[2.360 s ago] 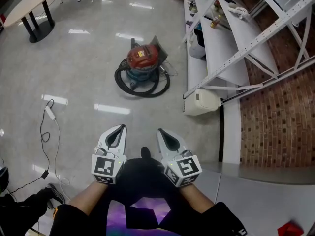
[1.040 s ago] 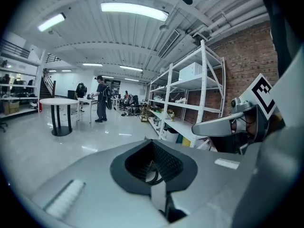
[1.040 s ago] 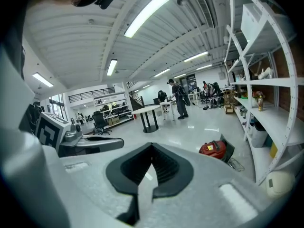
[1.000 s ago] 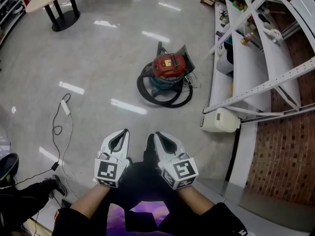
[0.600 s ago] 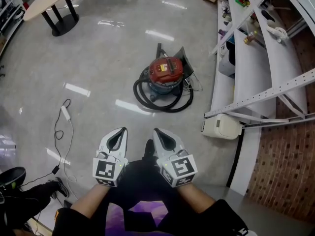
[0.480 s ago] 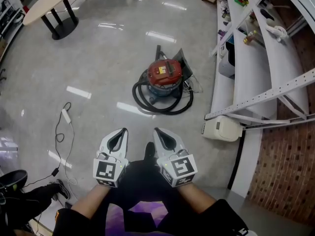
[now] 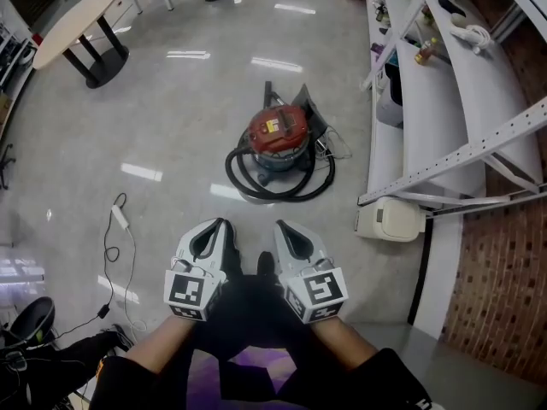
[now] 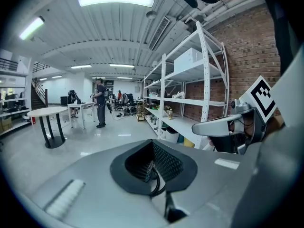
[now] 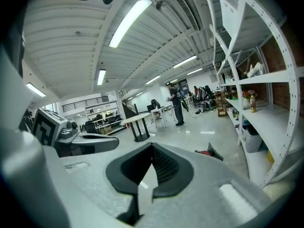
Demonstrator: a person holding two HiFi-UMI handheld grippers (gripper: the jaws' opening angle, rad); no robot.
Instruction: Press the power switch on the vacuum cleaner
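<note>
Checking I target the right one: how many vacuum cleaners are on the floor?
1: the red-lidded vacuum cleaner ahead, left of the white shelving, black hose coiled round its base. Others may be hidden.

- A big open workshop hall: polished grey floor (image 7: 171, 101), ribbed ceiling with strip lights (image 8: 116, 0).
- White metal racking (image 7: 427, 84) with bottles and boxes lines a brick wall (image 7: 504, 263).
- A round table (image 7: 77, 20), far desks, a staircase (image 8: 39, 87).
- A vacuum cleaner (image 7: 276, 139) stands on the floor.
</note>
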